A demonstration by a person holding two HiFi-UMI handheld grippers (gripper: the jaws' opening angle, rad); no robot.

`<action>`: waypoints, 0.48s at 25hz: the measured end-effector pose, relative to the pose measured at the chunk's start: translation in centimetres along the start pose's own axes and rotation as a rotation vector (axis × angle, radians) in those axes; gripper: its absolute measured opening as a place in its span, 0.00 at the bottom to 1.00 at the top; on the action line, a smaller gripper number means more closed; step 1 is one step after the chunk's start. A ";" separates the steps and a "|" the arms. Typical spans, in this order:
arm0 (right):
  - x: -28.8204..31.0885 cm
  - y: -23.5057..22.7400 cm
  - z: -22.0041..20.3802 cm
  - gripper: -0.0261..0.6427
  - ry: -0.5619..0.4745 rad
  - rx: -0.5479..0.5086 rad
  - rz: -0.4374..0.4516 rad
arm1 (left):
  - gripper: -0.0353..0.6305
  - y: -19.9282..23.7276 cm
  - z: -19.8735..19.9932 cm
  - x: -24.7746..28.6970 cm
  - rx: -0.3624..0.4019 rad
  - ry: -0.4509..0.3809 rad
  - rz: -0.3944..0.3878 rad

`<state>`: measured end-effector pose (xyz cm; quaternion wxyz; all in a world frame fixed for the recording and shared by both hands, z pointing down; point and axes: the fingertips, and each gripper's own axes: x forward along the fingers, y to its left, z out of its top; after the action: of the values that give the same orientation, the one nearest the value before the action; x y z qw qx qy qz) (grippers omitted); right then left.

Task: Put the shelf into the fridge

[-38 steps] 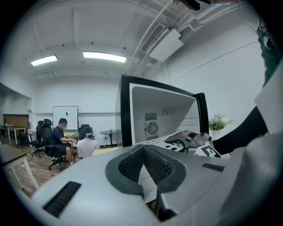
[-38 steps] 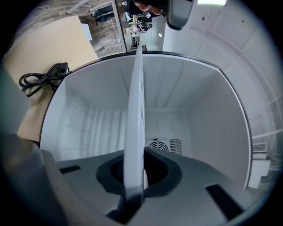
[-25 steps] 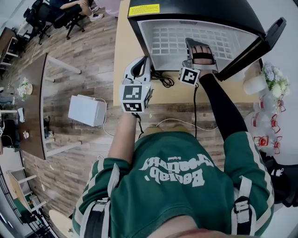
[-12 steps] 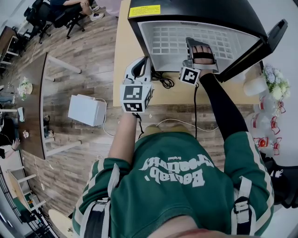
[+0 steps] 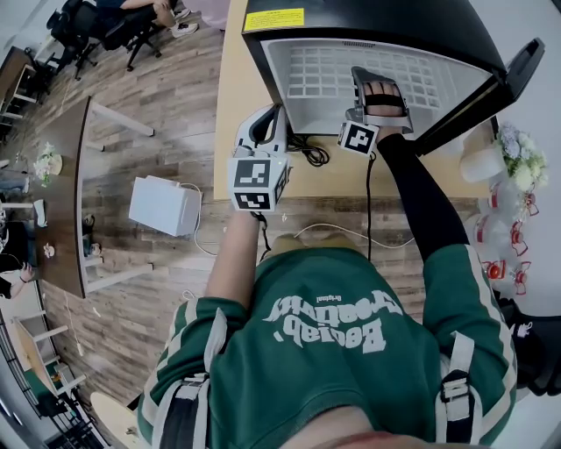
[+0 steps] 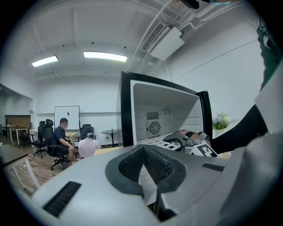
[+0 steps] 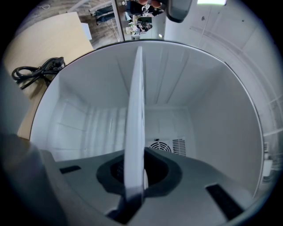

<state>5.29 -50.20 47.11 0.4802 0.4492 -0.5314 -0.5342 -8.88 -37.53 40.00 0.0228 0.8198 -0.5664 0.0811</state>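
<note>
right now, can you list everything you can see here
mini fridge: one, black with white inside, door open, on the wooden table
shelf: one, white grid, inside the fridge
cable: one, black, on the table by the fridge
box: one, white, on the floor
flowers: one bunch, white, right of the fridge
dark table: one, brown, far left
right hand-held gripper: one, grey, shut on the shelf
left hand-held gripper: one, grey, jaws together, empty, outside the fridge

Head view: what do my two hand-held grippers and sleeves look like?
The left hand-held gripper and right hand-held gripper are pale grey, each with a black-and-white marker cube and a black cable. Black sleeve on the right arm; green top with white stripes.
</note>
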 end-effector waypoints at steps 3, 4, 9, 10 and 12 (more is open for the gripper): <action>0.3 -0.1 0.0 0.09 -0.002 0.006 0.002 | 0.05 -0.3 0.1 0.2 -0.008 -0.001 -0.005; 0.4 0.0 -0.1 0.09 -0.002 0.005 0.003 | 0.05 -0.4 0.1 0.3 -0.011 -0.002 -0.006; 1.1 0.2 -0.3 0.09 0.001 -0.001 0.007 | 0.05 -0.9 0.0 0.7 -0.012 -0.002 -0.013; 1.2 0.2 -0.3 0.09 0.001 -0.001 0.005 | 0.05 -0.9 -0.1 0.7 -0.012 0.000 -0.012; 1.7 0.3 -0.4 0.09 0.002 0.004 0.013 | 0.05 -0.8 -0.2 0.7 -0.017 0.003 -0.010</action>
<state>5.48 -51.96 47.40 0.4832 0.4475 -0.5348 -0.5294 -7.92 -37.83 40.34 0.0308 0.8223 -0.5630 0.0774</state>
